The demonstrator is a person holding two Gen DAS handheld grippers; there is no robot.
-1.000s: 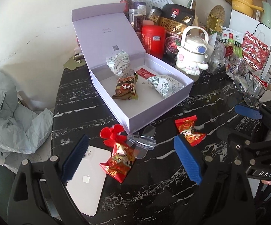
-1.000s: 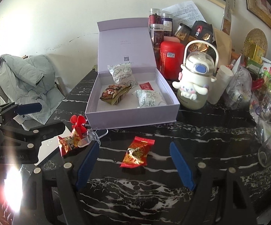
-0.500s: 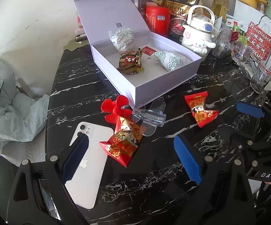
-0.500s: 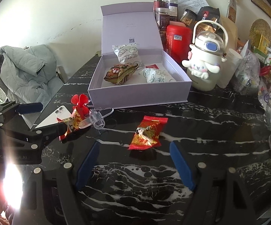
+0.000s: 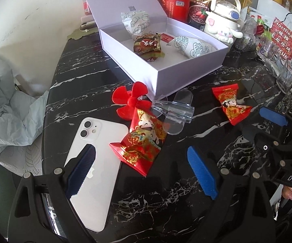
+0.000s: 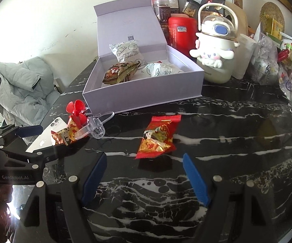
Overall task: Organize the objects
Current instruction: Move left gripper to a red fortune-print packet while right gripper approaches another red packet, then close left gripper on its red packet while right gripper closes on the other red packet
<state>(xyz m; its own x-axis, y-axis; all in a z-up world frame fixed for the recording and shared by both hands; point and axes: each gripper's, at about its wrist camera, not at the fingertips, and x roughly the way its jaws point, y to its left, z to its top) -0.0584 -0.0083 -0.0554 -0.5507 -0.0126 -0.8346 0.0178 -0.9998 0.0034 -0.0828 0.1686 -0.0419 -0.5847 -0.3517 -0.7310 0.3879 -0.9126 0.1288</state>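
An open lilac box point(image 5: 188, 68) point(image 6: 141, 99) holds two white bread packets and a brown snack pack point(image 5: 148, 45). A red snack packet point(image 5: 143, 141) lies between the jaws of my open, empty left gripper point(image 5: 141, 171), beside a white phone point(image 5: 97, 151) and a red-bladed clear toy fan point(image 5: 156, 107). A second red snack packet point(image 6: 158, 137) point(image 5: 232, 106) lies just beyond my open, empty right gripper point(image 6: 144, 179). The left gripper also shows in the right wrist view point(image 6: 34, 139).
Behind and right of the box stand a red canister point(image 6: 181, 32), jars, a white cartoon kettle point(image 6: 216, 52), glasses point(image 5: 281, 60) and food packs. A grey jacket point(image 6: 20, 87) lies on a chair off the black marble table's point(image 6: 226, 133) left edge.
Both grippers have moved forward and down toward the table. The red packets, phone and fan now sit closer. The jaws stay open.
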